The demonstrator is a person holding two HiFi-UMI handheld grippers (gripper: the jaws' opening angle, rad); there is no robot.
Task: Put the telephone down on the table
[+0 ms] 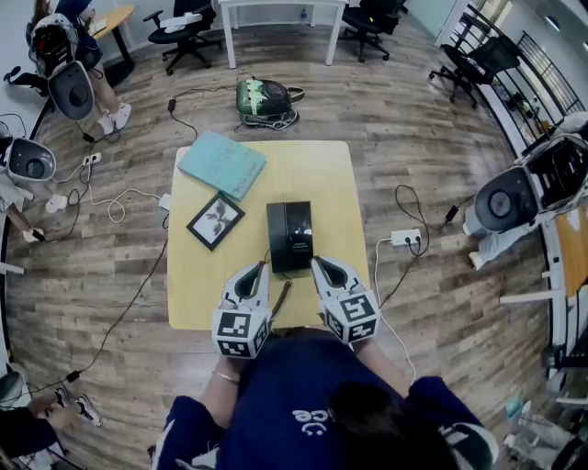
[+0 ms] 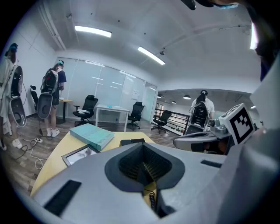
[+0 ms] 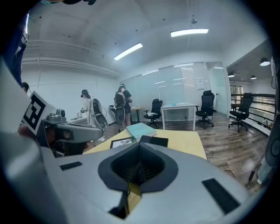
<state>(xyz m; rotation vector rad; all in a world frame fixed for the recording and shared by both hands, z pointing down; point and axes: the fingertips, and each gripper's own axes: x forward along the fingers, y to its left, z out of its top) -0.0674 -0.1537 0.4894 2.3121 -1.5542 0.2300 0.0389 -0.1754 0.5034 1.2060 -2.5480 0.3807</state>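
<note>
Floor: grey-brown wood planks [image 1: 386, 119], loose cables [image 1: 119, 207].
Furniture: black office chairs [image 1: 188, 27], white desk [image 3: 178, 106].
Walls: glass partitions [image 3: 175, 87].
Light: ceiling strip lamps [image 3: 189, 32].

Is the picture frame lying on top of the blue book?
No, the picture frame lies flat on the table, beside the blue book.

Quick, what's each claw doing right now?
Left claw: closed, holding nothing.
Right claw: closed, holding nothing.

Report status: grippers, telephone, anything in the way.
Left gripper shut, empty; right gripper shut, empty. Telephone flat on table, just ahead of both. Book and picture frame lie clear, left.
</note>
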